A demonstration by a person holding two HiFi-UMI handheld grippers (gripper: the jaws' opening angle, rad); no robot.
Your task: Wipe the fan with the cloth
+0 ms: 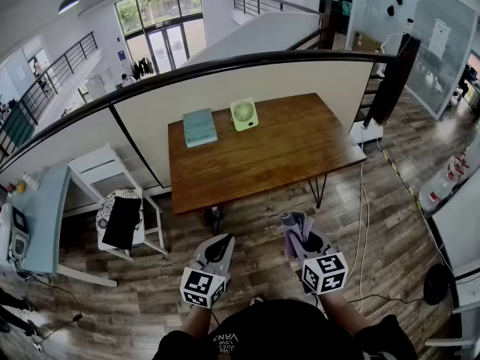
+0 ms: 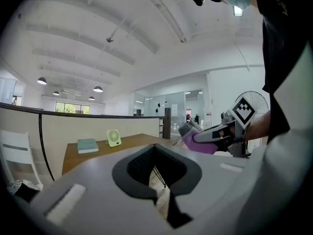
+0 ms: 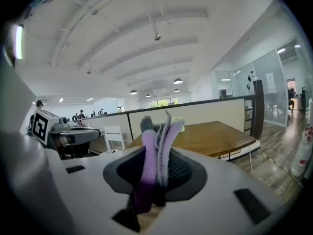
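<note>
Wood-plank flooring runs under a brown table (image 1: pixel 285 152) set against a low partition wall. The small green fan (image 1: pixel 244 115) stands upright near the table's far edge, just beside a teal book (image 1: pixel 199 127). I have both grippers well short of the table, over the floor. The left gripper (image 1: pixel 218 247) is fully closed with nothing between its jaws. The right gripper (image 1: pixel 301 237) is clamped on the purple cloth (image 3: pixel 152 146) — its folds stick up past the jaws.
</note>
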